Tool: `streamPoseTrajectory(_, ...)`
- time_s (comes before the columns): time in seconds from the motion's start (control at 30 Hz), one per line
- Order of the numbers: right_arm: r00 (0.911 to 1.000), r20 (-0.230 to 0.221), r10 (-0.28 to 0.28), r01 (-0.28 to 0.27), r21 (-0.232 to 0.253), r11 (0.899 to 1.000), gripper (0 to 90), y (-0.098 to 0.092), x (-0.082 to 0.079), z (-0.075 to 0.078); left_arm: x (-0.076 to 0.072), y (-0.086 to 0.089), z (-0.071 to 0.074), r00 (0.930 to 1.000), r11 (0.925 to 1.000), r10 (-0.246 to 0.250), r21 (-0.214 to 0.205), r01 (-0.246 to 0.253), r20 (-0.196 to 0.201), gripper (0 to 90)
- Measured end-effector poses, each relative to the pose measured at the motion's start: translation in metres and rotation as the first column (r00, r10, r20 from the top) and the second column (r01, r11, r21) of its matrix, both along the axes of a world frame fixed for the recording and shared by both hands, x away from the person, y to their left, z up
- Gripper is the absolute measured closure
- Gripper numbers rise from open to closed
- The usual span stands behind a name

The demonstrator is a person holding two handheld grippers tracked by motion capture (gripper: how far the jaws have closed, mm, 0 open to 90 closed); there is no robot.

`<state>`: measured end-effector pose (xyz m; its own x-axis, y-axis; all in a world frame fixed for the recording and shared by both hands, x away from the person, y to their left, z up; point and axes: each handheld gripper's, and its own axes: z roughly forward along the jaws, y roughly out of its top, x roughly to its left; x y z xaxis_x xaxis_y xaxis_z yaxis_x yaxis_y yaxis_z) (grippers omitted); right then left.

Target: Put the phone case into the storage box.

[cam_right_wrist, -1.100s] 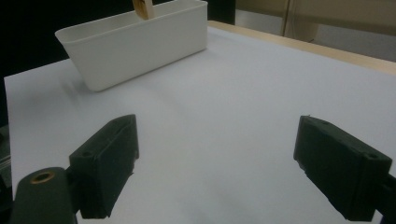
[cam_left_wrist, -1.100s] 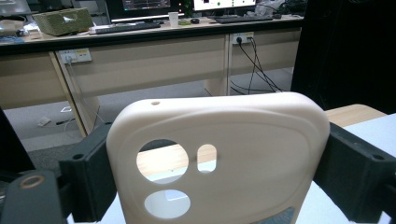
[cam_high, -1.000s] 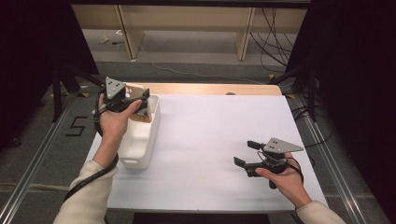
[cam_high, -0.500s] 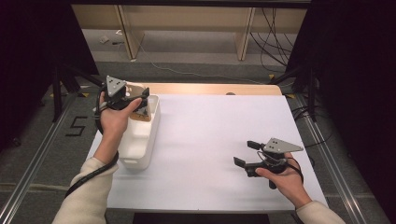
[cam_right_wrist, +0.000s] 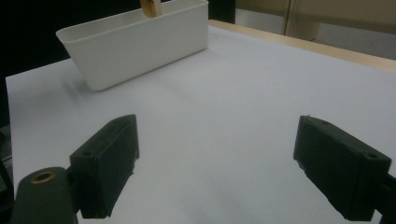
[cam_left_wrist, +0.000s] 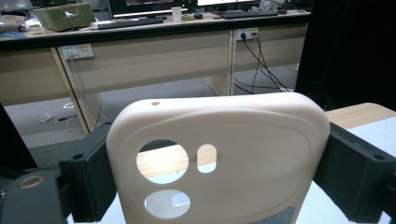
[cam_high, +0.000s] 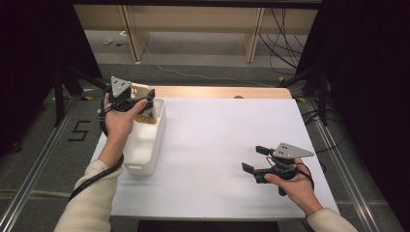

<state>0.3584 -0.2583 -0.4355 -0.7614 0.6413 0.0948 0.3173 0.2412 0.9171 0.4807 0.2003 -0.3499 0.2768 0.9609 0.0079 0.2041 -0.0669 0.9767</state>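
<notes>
A beige phone case (cam_left_wrist: pixel 243 140) with round camera holes stands between the jaws of my left gripper (cam_left_wrist: pixel 215 158), which press on its two long edges. In the high view my left gripper (cam_high: pixel 138 99) holds the phone case (cam_high: pixel 141 90) over the far end of a white bin (cam_high: pixel 145 154) at the table's left side. The case's top edge (cam_right_wrist: pixel 150 7) pokes above the bin's rim (cam_right_wrist: pixel 135 51) in the right gripper view. My right gripper (cam_high: pixel 254 160) rests low over the table at the near right, its jaws (cam_right_wrist: pixel 217 140) wide apart with nothing between them.
The white tabletop (cam_high: pixel 217 135) stretches between the bin and the right hand. A wooden strip (cam_high: pixel 217 92) runs along the table's far edge. Desks, cables and sockets (cam_left_wrist: pixel 247 35) stand beyond the table. Metal rails (cam_high: pixel 338 159) flank both sides.
My left gripper has shifted slightly toward the far end of the bin with the case still in it. The right hand has stayed put.
</notes>
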Motion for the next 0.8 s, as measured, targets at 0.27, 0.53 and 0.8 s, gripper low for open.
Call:
streamPoseTrajectory(0.27,1.0000,0.001,0.003,-0.003,0.000,1.000,15.3,0.0001,0.0000,-0.0001,0.0035,-0.0003,-0.0005,1.0000,1.0000,-0.002,-0.003,0.002,-0.003,10.8)
streamPoseTrajectory(0.53,1.0000,-0.002,0.004,-0.004,-0.002,1.000,15.3,0.0001,-0.0002,0.0000,0.0072,-0.0004,-0.0012,1.0000,1.0000,-0.003,-0.005,0.003,-0.004,10.8)
streamPoseTrajectory(0.8,1.0000,-0.002,0.005,-0.005,-0.002,1.000,15.3,0.0002,-0.0002,-0.0001,0.0104,-0.0003,-0.0013,1.0000,1.0000,0.000,-0.002,0.000,-0.006,10.8)
